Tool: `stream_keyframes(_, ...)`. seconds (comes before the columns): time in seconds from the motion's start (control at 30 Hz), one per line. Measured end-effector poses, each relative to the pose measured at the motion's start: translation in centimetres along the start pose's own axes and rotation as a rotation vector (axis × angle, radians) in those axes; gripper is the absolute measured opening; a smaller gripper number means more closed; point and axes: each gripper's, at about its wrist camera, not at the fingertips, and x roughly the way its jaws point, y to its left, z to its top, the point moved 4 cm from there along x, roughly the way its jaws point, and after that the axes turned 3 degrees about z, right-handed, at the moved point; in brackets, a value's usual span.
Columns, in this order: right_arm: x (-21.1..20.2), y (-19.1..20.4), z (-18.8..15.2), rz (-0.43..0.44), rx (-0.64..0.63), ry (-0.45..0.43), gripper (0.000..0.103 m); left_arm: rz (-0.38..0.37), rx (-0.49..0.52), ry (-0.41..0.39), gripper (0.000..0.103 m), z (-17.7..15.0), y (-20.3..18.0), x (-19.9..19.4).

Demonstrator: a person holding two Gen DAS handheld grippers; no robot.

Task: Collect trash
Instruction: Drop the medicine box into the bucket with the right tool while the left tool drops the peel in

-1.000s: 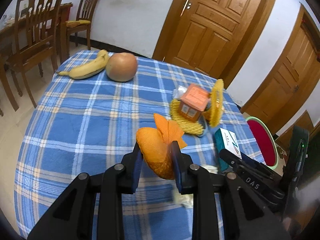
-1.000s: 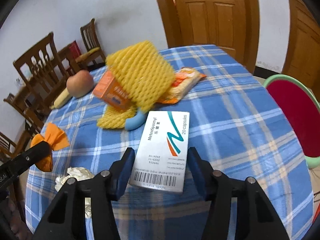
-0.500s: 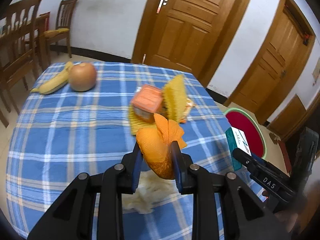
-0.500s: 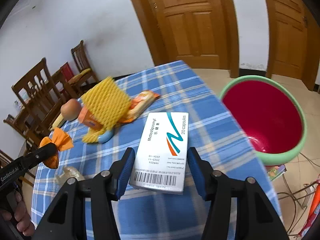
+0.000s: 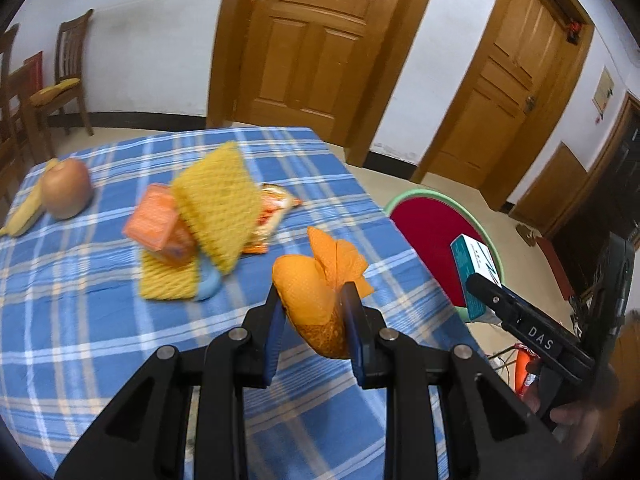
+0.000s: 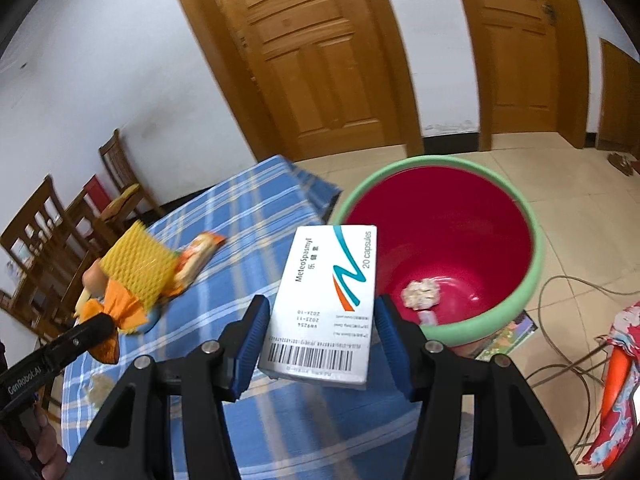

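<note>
Trash sits in both grippers at once. At the lower centre of the left wrist view, the left gripper (image 5: 314, 316) is clamped on an orange wrapper (image 5: 316, 280), its blue-padded fingers (image 5: 273, 336) pressing either side of the crumpled, twisted bundle, which is held above the blue plaid tablecloth (image 5: 100, 312). At the right edge of that frame the right gripper (image 5: 486, 294) appears from the side, carrying a medicine box (image 5: 474, 268) in front of the red bin (image 5: 432, 236). In the right wrist view the right gripper (image 6: 320, 338) is closed on the medicine box (image 6: 326, 304) — white with a teal and orange mark and a barcode toward the camera — gripped at its sides by the fingers (image 6: 250, 340). The box hangs low in the middle of the frame, over the table's edge and just beside the green rim of the red bin (image 6: 534, 264), which stands on the tiled floor at the right of the frame; a crumpled paper ball (image 6: 420, 294) lies on its bottom. Left of centre in the left wrist view, blurred, a yellow foam net (image 5: 218, 216) leans over an orange carton (image 5: 160, 226) with a snack packet (image 5: 270, 210) behind them, all on the cloth. Farther left lie an apple (image 5: 66, 194) and a banana (image 5: 24, 214), touching each other. Wooden doors (image 5: 316, 48) fill the upper part of both frames.
</note>
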Motion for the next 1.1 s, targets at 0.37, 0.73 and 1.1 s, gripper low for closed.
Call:
stream_keyframes(0.37,1.3,-5.6,1.9,-0.069,0.07,0.0,0.058,-0.045,0.069,0.039,0.028,1.8,-5.1,4.1)
stream_keyframes(0.73,2.2,-9.6,3.1,-0.097,0.12,-0.005,0.059,-0.074,0.135,0.085,0.028,2.9,-9.7,8.4)
stream_keyframes(1.1,1.0,-12.1,3.3,-0.095,0.174,-0.034,0.062,-0.095,0.197,0.137,0.028,2.6,-13.7,11.9)
